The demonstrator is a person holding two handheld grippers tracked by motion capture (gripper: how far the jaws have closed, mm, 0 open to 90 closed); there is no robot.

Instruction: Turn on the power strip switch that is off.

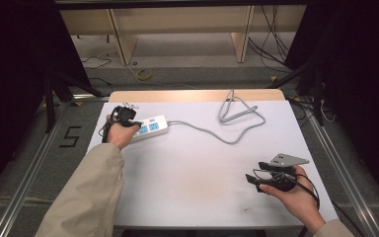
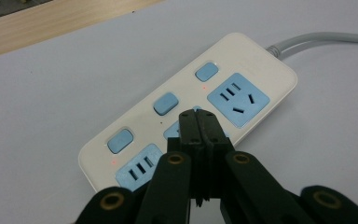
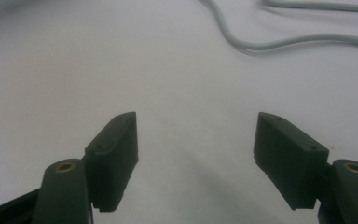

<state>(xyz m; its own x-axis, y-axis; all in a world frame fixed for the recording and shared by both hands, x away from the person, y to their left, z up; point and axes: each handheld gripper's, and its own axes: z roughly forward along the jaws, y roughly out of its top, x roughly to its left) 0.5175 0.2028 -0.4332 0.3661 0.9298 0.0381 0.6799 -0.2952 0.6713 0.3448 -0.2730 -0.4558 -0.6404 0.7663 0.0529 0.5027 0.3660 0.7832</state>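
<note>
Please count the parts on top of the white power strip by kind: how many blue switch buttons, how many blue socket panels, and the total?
On the power strip, in the left gripper view:
Blue switch buttons: 3
Blue socket panels: 3, the middle one partly hidden behind the shut left gripper
Total: 6

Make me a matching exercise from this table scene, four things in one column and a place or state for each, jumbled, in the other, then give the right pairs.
Things:
1. left gripper
2. right gripper
3. power strip
4. grey cable

Places or states:
A. white with blue sockets and blue buttons
B. jaws wide apart over bare table
C. looped near the table's far edge
D. jaws closed, tips over the middle socket

Pairs: 1-D, 2-B, 3-A, 4-C
</note>
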